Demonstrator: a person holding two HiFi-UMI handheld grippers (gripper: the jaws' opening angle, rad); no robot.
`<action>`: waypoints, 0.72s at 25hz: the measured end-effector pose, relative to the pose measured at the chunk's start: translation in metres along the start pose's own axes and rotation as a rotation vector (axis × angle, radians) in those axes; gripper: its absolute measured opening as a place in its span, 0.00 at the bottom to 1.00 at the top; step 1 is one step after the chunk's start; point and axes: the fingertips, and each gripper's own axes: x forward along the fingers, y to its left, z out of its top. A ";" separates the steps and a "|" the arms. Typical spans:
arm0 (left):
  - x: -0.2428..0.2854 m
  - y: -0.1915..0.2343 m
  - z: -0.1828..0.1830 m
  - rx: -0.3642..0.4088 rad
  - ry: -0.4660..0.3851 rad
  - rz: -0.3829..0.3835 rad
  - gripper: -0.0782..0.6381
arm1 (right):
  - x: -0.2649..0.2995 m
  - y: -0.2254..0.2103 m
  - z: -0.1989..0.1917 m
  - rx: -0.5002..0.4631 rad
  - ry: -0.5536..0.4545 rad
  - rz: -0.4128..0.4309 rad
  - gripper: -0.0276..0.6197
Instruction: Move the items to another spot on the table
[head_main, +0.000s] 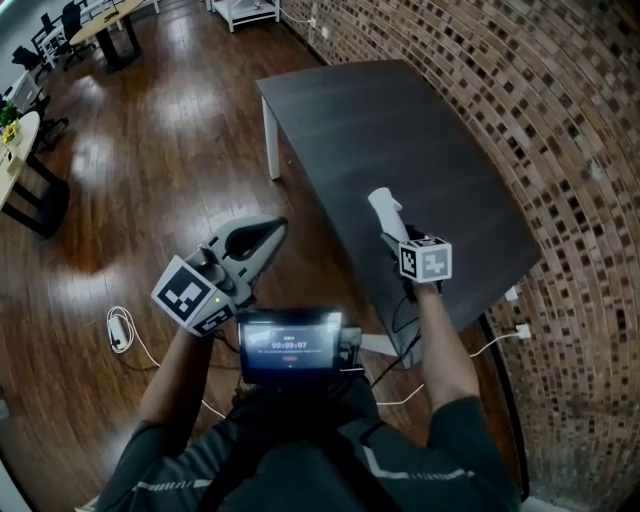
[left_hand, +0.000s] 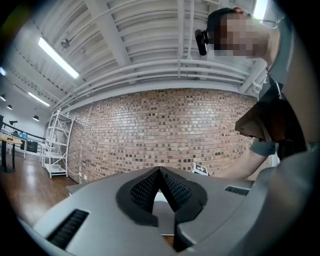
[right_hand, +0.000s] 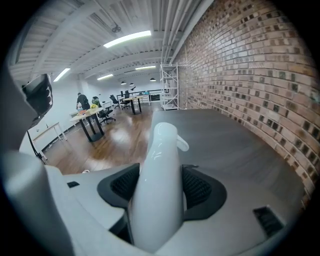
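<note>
A white glossy elongated object (head_main: 383, 205) with a small spout-like tip sticks up from my right gripper (head_main: 392, 225), which is shut on it above the near part of the dark table (head_main: 400, 130). In the right gripper view the white object (right_hand: 160, 170) fills the gap between the black pads (right_hand: 202, 187), and the bare tabletop (right_hand: 225, 145) stretches beyond it. My left gripper (head_main: 270, 232) hangs left of the table over the wooden floor. Its jaws (left_hand: 160, 172) meet at the tips with nothing between them. No other item shows on the table.
A brick wall (head_main: 560, 120) runs along the table's far and right sides. A white cable (head_main: 120, 328) lies on the floor at left. Desks and chairs (head_main: 90, 30) stand far off at the top left, near a white shelf (head_main: 245, 12). A small screen (head_main: 290, 345) sits at my chest.
</note>
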 end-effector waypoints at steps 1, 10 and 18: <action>0.002 0.008 -0.001 0.010 -0.002 0.006 0.11 | 0.008 0.001 0.006 -0.004 -0.001 0.007 0.46; 0.035 0.096 0.000 0.044 0.018 0.059 0.11 | 0.079 0.012 0.072 -0.017 -0.013 0.074 0.46; 0.063 0.148 0.002 0.057 0.019 0.072 0.11 | 0.124 0.029 0.130 -0.068 -0.021 0.132 0.46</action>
